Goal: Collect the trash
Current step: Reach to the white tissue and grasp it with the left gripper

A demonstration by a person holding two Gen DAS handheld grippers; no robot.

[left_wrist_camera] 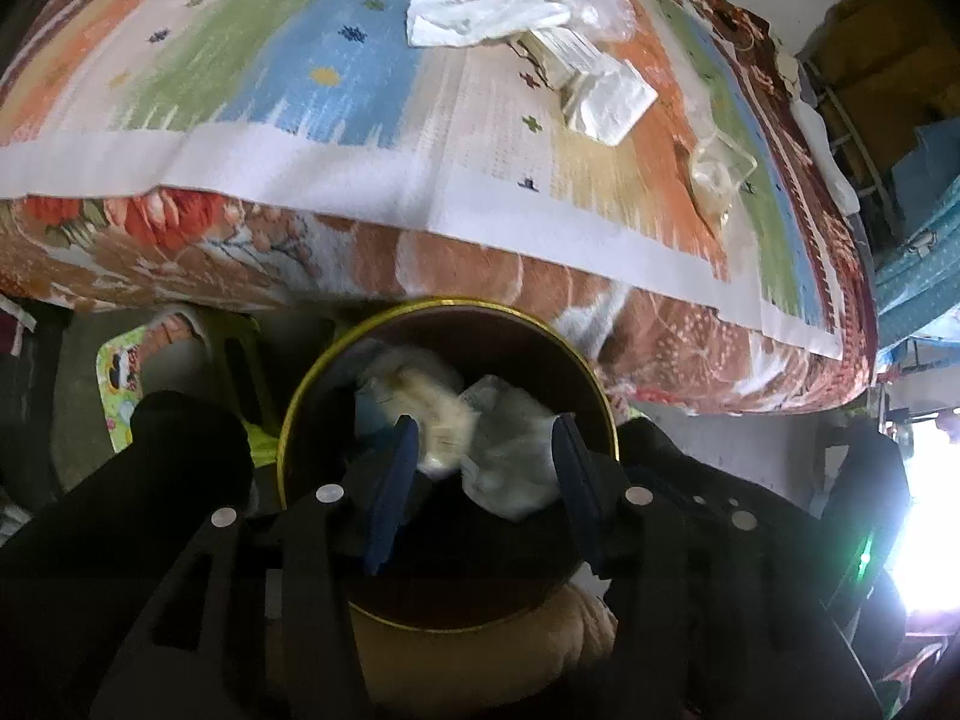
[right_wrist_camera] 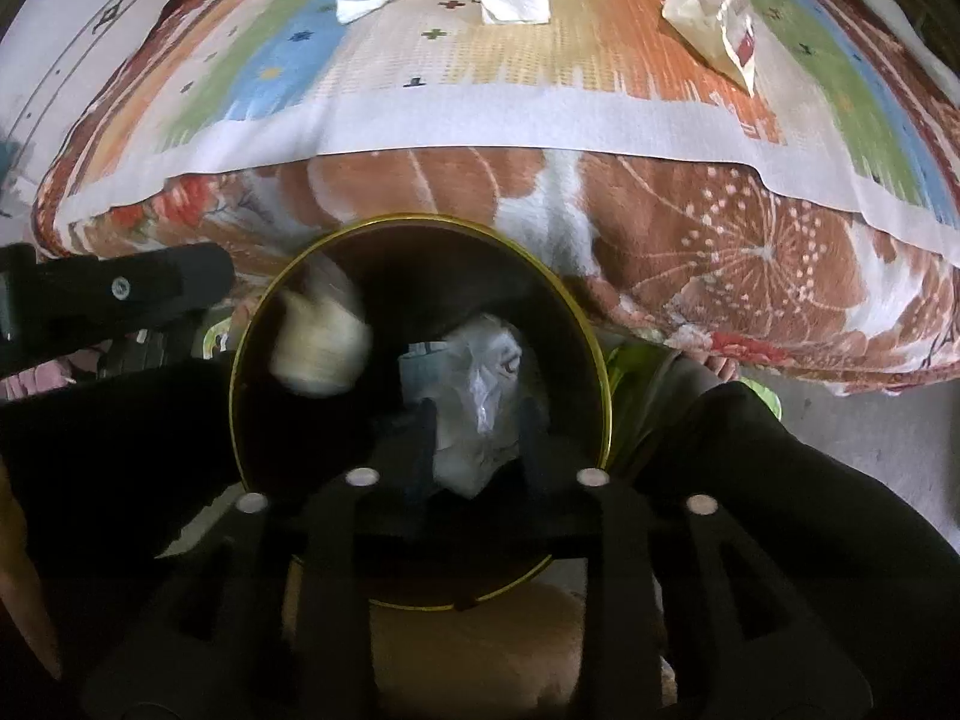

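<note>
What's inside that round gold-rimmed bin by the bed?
The bin holds crumpled white paper or plastic and a blurred pale wad that seems to be falling in. The left gripper is open above it. The dark bottom, under the trash and fingers, is hidden.

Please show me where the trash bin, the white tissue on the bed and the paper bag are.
trash bin [right_wrist_camera: 591, 324]: right wrist view, on its gold rim.
white tissue [left_wrist_camera: 480, 18]: left wrist view, on its middle.
paper bag [right_wrist_camera: 714, 18]: right wrist view, on its middle.

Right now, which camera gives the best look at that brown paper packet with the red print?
The right wrist view: the brown paper packet lies unobstructed on the striped cloth. The left wrist view shows no such packet clearly, only other blurred litter.
</note>
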